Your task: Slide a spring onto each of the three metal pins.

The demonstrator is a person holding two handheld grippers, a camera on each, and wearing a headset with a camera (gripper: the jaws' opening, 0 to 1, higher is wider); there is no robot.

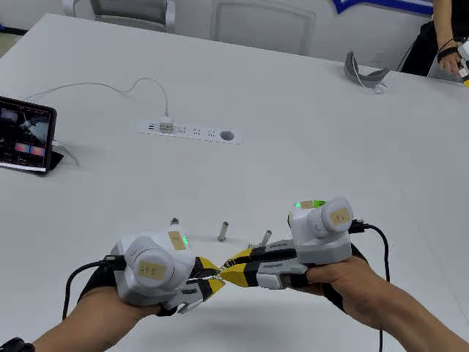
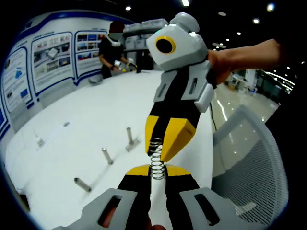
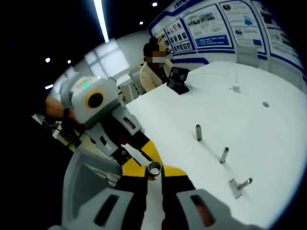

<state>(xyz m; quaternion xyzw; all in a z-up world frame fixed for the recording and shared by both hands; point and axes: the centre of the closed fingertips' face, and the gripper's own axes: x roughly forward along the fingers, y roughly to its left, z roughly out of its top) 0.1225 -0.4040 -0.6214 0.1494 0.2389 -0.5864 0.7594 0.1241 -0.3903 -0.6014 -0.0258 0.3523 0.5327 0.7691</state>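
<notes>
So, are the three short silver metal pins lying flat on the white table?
No, all three short silver metal pins stand upright on the white table.

My left gripper (image 1: 207, 279) and right gripper (image 1: 233, 270) are twins. Each has a rounded white casing with tan paper labels (image 1: 152, 269) stuck on, a black mid-section, and jaws that are black along the shank and bright yellow at the tips. A small green light (image 1: 311, 204) glows on the right one, and another on the left. One black cable (image 1: 73, 282) curves from the back of the left, a second black cable (image 1: 377, 238) from the right. Black fabric (image 1: 94, 279) wraps my left hand (image 1: 121, 312) and right hand (image 1: 355, 282), and there's a dark band (image 1: 11, 345) at my left wrist. In the left gripper view, pale grey slotted brackets (image 2: 108, 208) flank my jaws.
</notes>
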